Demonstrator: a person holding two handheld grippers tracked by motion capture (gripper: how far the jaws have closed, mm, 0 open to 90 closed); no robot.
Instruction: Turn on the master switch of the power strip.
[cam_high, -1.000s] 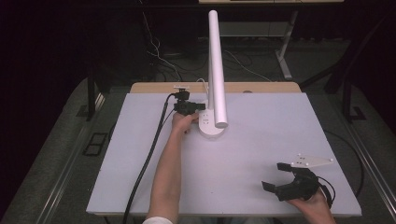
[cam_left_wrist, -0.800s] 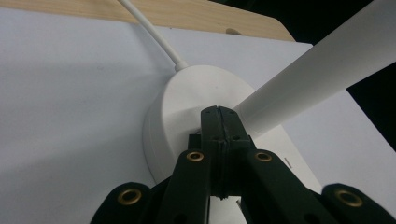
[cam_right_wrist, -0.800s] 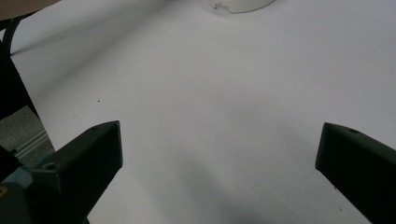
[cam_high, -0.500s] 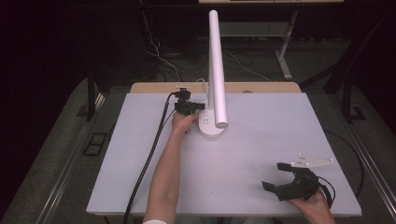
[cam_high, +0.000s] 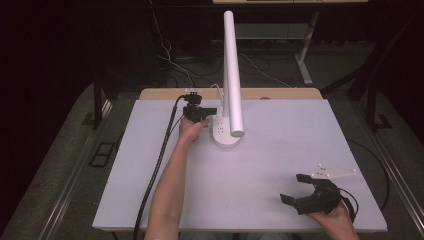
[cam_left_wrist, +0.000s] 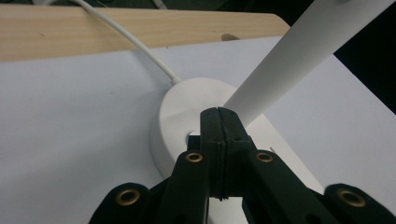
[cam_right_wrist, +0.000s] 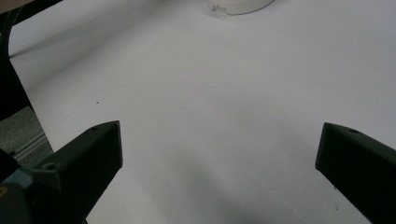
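The desk lamp (cam_high: 228, 131) stands on the tabletop (cam_high: 270, 165) near its far edge. The left claw (cam_high: 212, 112) is at the lamp's base, the right claw (cam_high: 294, 189) near the front right corner.

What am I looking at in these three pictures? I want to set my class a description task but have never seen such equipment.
A person sits at a white table holding a hand-operated gripper in each hand. One picture looks down from above; the other two come from cameras riding on each gripper. On the table stands a white desk lamp with a round base and a white cable. The left gripper, fingers closed together, presses on the base and holds nothing. The right gripper rests open near the table's front edge, empty.
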